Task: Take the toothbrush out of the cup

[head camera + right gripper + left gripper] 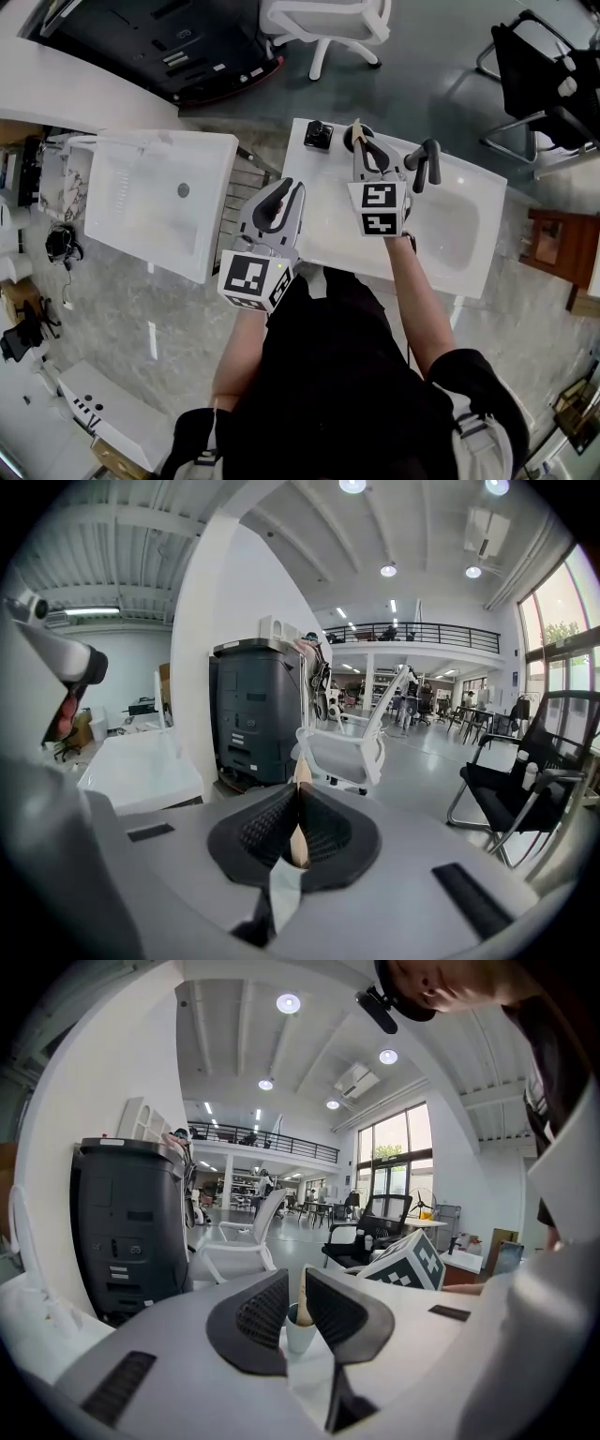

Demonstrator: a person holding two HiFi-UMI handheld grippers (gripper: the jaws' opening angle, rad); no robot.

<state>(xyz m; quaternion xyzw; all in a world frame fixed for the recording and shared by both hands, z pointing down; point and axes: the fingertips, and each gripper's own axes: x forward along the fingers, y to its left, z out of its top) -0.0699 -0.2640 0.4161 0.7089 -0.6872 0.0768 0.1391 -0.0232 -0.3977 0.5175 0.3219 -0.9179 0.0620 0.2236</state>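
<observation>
Right gripper, centre of head view: clamps shut on the pale wooden toothbrush, pinching mid-handle; holds it near upright, lower end apparently inside the white cup; places that cup at twelve o'clock of the jaws, on the white counter. Left gripper at eight o'clock: jaws apart, nothing between but the cup beyond. Likely handles light, stiff, slim, smooth enough to twist; suits a firm pinch on the handle, clear of bristles.
</observation>
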